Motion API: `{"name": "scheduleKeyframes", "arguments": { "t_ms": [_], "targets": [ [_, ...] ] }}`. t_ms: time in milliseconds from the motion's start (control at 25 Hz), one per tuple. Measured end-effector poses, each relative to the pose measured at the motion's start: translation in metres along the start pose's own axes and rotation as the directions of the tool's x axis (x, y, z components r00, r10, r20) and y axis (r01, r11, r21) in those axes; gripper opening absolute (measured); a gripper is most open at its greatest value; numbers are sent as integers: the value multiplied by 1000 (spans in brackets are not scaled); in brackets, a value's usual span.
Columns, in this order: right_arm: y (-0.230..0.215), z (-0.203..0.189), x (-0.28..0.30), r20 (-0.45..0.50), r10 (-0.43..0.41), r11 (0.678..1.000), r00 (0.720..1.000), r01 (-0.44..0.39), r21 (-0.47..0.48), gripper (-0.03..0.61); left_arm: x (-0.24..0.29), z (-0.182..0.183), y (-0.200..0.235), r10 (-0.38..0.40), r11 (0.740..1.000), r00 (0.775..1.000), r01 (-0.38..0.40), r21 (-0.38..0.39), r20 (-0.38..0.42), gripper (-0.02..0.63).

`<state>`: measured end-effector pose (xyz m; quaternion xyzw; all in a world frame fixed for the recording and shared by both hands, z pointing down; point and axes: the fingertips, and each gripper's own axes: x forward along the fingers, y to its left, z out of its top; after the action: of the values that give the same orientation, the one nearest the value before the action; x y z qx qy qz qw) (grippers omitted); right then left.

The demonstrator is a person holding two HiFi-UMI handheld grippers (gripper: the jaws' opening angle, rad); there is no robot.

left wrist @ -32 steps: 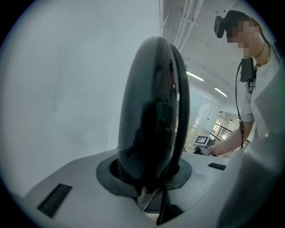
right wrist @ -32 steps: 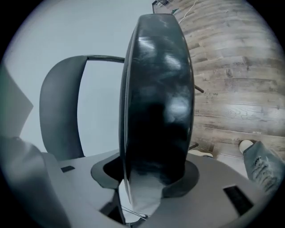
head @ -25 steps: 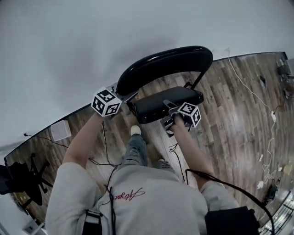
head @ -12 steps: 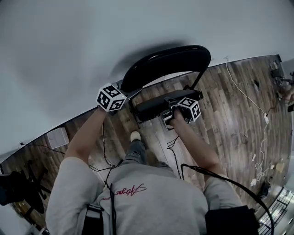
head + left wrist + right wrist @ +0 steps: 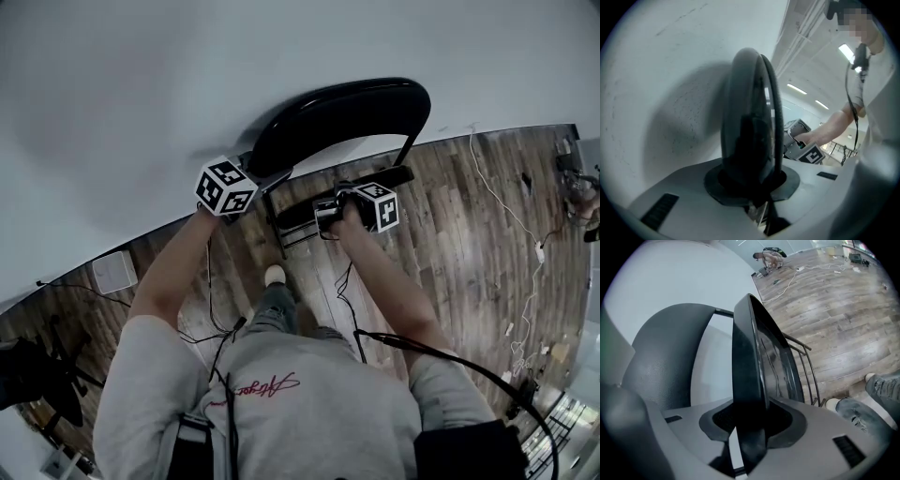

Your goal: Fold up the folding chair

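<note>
Head view: a person in a grey top [image 5: 281, 412] stands over the black folding chair [image 5: 337, 117], which is on a wooden floor [image 5: 459, 225] close against a pale wall [image 5: 131, 84].
Writing: red script [image 5: 260, 392] runs across the chest of the top but is too small to read. The cubes [image 5: 225, 186] on the grippers carry only black-and-white square markers.
Left gripper [image 5: 270, 178]: clamped on the edge of the backrest [image 5: 750, 131]. Its jaws have just been closing, with the backrest between them.
Right gripper [image 5: 323, 212]: clamped on an edge of the seat [image 5: 750, 394].
Seat position: tilted steeply up, seen nearly edge-on, close to the backrest.
Below the seat: thin metal frame bars [image 5: 811, 376] and the person's white shoe [image 5: 833, 404] on the floor.
</note>
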<state>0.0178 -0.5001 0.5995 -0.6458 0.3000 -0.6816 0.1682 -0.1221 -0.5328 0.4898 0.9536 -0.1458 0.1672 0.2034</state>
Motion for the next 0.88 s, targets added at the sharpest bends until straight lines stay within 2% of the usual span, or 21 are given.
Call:
{"name": "scheduleKeyframes", "arguments": {
  "t_ms": [120,200,600,800,880],
  "targets": [
    [16,1,11,29,13,1000,999,-12,-9,161,2,4,-1,8,999,1000,-8,45,-7,78],
    [19,0,16,53,10,1000,999,-10,-6,161,4,3,4,3,999,1000,-2,42,-13,77],
    [43,-7,44,3,-30,997,1000,30,-70,169,1,8,15,-17,997,1000,19,80,-21,77],
    [45,-9,44,22,-14,997,1000,16,-74,175,-1,8,14,-26,995,1000,27,94,-16,80],
    [47,-8,46,-12,-11,992,1000,10,-126,179,0,10,15,-15,995,1000,15,103,-5,84]
  ]
}}
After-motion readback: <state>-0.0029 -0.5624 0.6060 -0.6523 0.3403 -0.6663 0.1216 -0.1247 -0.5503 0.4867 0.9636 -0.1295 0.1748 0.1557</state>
